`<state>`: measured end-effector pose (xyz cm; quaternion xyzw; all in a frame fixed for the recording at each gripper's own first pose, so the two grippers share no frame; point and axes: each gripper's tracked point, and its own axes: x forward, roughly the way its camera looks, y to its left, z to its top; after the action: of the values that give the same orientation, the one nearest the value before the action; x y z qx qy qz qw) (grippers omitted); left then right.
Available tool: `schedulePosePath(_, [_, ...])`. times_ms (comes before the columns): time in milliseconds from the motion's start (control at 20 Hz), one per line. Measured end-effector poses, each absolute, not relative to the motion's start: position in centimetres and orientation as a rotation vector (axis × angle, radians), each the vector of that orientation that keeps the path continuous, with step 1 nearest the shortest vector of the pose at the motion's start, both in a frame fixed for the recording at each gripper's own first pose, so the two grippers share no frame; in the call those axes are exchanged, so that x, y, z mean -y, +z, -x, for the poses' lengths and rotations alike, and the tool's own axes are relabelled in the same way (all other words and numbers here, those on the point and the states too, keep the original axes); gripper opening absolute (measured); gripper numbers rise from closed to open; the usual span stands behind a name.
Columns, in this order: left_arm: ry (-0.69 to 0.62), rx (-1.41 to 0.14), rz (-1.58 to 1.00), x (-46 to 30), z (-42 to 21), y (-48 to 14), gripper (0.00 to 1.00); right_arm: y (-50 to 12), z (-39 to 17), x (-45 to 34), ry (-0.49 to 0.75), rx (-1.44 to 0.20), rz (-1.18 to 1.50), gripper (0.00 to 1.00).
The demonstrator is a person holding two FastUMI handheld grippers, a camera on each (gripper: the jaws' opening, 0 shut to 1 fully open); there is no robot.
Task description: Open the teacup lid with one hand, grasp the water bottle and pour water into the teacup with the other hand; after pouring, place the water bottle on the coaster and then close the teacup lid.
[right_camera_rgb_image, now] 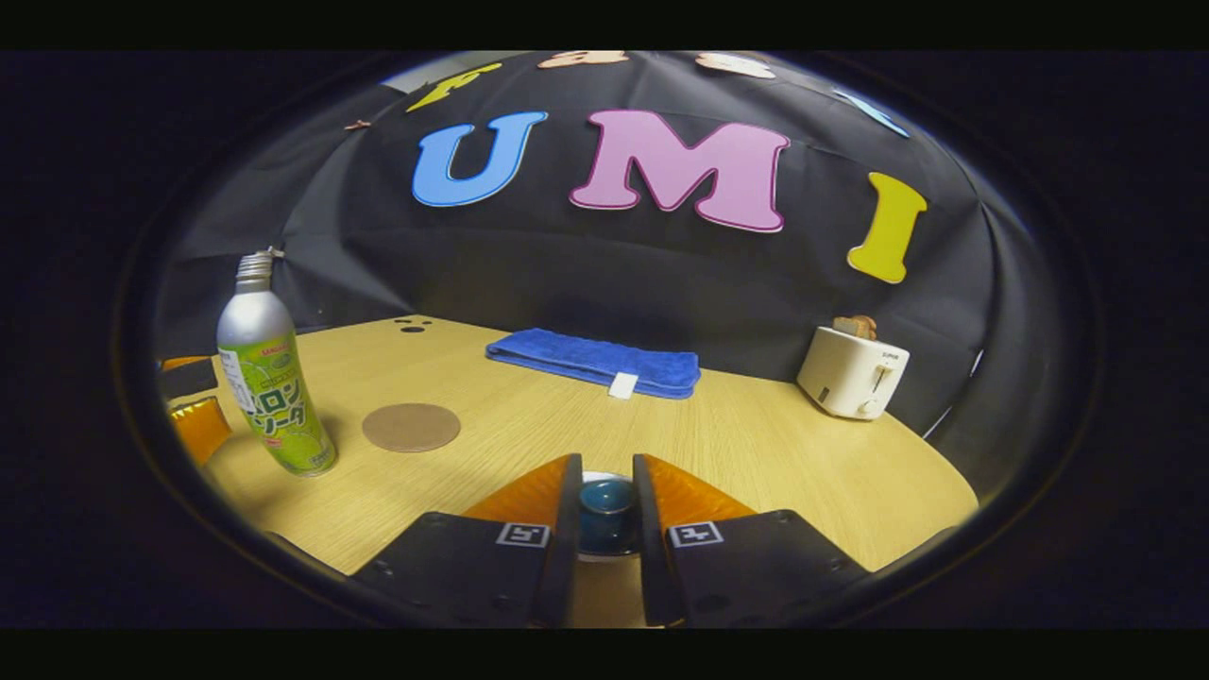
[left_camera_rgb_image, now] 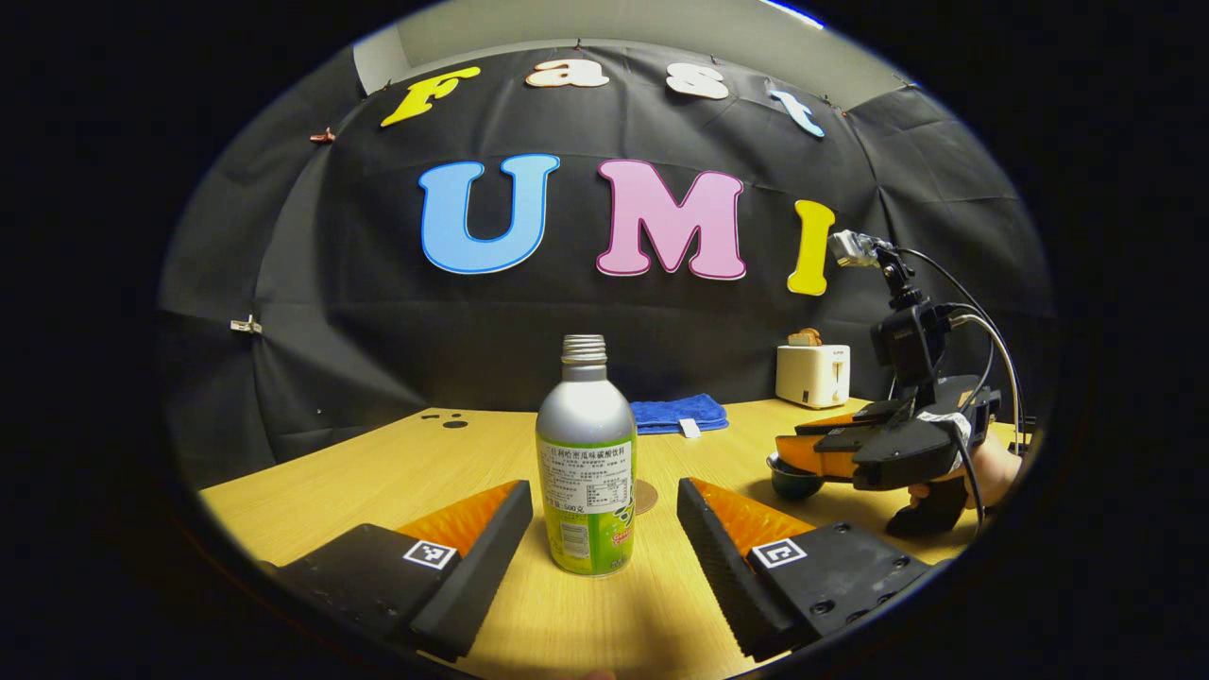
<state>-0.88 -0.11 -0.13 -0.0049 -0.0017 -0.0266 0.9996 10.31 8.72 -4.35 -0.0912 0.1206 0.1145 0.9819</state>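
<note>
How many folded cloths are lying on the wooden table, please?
1. A folded blue towel lies at the back of the light wooden table, between the round brown coaster and the white toaster.

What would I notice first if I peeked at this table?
Probably the tall silver and green water bottle, standing upright with no cap between the open fingers of the left hand-held gripper. Next, the right hand-held gripper, its fingers close around the knob of the dark teacup lid. At the back lie a folded blue towel and a white toaster.
</note>
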Motion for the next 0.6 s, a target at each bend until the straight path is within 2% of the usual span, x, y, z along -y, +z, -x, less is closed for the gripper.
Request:
schedulePosePath(300, [-0.043, 0.003, 0.01, -0.1, 0.7, -0.1, 0.98, -2.3, -9.2, -7.8, 0.235, -0.212, 0.159, 0.28])
schedulePosePath(400, [-0.039, 0.003, 0.01, -0.2, 0.5, -0.1, 0.98, -1.1, -8.2, -7.5, 0.242, -0.188, 0.141, 0.31])
schedulePosePath(450, [-0.029, 0.002, 0.01, -0.4, 0.4, -0.1, 0.98, -0.6, -7.6, -7.2, 0.241, -0.176, 0.127, 0.24])
schedulePosePath(500, [-0.016, 0.002, 0.01, -0.8, 0.2, -0.2, 0.98, -0.5, -7.1, -6.8, 0.238, -0.171, 0.109, 0.31])
schedulePosePath(600, [-0.001, 0.001, 0.01, -1.1, -0.4, -0.2, 0.98, -0.5, -5.8, -6.0, 0.243, -0.173, 0.056, 0.28])
